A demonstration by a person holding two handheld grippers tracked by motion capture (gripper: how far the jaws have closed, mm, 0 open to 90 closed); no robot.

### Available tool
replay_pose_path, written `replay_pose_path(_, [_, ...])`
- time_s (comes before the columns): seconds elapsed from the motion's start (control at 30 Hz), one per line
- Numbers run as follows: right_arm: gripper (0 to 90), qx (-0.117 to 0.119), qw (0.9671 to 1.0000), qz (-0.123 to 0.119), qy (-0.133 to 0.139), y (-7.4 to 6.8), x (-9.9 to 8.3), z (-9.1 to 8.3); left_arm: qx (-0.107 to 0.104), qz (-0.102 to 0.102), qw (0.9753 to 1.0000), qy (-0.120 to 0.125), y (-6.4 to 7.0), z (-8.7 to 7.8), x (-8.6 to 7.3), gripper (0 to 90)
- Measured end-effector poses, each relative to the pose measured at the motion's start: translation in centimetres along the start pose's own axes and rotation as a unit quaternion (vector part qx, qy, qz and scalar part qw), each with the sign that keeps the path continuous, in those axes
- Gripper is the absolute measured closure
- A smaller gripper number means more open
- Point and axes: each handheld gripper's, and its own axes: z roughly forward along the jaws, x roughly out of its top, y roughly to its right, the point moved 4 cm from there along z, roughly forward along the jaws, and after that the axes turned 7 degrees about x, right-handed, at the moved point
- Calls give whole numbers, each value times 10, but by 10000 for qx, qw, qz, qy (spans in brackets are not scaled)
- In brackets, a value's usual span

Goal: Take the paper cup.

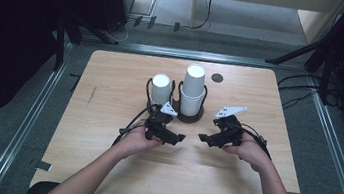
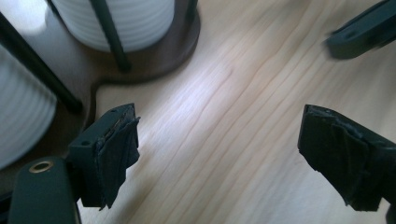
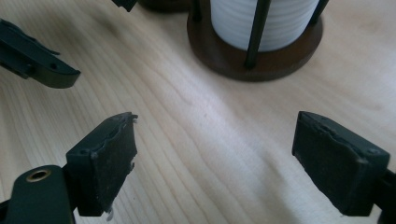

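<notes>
Both grippers hover at frame centre with jaws spread, empty: left gripper (image 1: 178,139) below the short cup stack (image 1: 161,89), right gripper (image 1: 203,138) below the tall cup stack (image 1: 193,91).

Two white ribbed paper cup stacks, upside down, each in a dark wire holder (image 1: 188,115) on a round brown base. Left stack (image 1: 161,88) shorter, right stack (image 1: 193,91) taller, with a nested rim showing. Side by side near table centre, bases apparently joined.
</notes>
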Motion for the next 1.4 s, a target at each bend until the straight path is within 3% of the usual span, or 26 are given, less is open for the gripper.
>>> replay_pose_path(0.07, [132, 56, 10000, -22, 17, -3, 4, -4, -179, 176, 9997, -58, 0, -6, -1, 123])
replay_pose_path(0.23, [138, 574, 9983, 34, 13, -9, 10, -8, -183, 79, 9998, -72, -3, -10, 1, 262])
replay_pose_path(0.37, [238, 581, 9981, -196, -3, -13, 12, -9, -256, 89, 9996, -125, -4, -11, 2, 359])
replay_pose_path(0.5, [272, 600, 9980, -183, 13, -15, 15, -13, -296, 58, 9992, -261, -2, -11, 3, 424])
replay_pose_path(0.67, [307, 583, 9982, -97, 56, -18, 16, -21, -348, 29, 9993, -115, -1, -13, 8, 495])
replay_pose_path(0.77, [386, 626, 9979, -105, 108, -16, 15, -24, -344, 87, 9994, -61, -1, -15, 9, 517])
replay_pose_path(0.97, [462, 617, 9975, -158, 302, -17, 15, -26, -253, -108, 9996, -86, -5, -15, 9, 569])
replay_pose_path(1.03, [462, 562, 9977, -257, 269, -17, 13, -25, -294, -150, 9995, -19, -7, -16, 10, 574])
replay_pose_path(1.17, [436, 552, 9981, -214, 173, -16, 13, -25, -271, -132, 9995, 58, -8, -20, 15, 558])
replay_pose_path(1.4, [403, 524, 9985, 3, 156, -9, 13, -28, -183, -77, 9997, 115, -11, -20, 20, 637])
